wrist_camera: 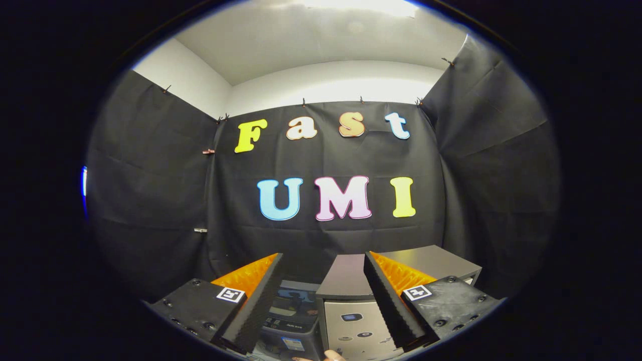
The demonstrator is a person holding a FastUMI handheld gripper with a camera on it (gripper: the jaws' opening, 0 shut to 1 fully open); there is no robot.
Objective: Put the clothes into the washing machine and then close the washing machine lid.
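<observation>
Below, the gripper (323,260) fingers are spread wide w/ nothing held; grey boxy washing machine (351,306) partly hidden behind them, lid unclear.

Black cloth (165,200) hangs as the booth's wall on three sides, creased in long diagonal folds, with seams at the two corners where the panels meet. Small clips (304,102) pin the top edge of the cloth along the back panel, and a few more sit at the left corner seam (208,151). Above the cloth runs a plain white wall (326,82), and over that a white ceiling (311,40) with a bright patch of light (366,6) at its far edge. At the lower left seam a small pale tag (200,230) sticks out from the cloth.
</observation>
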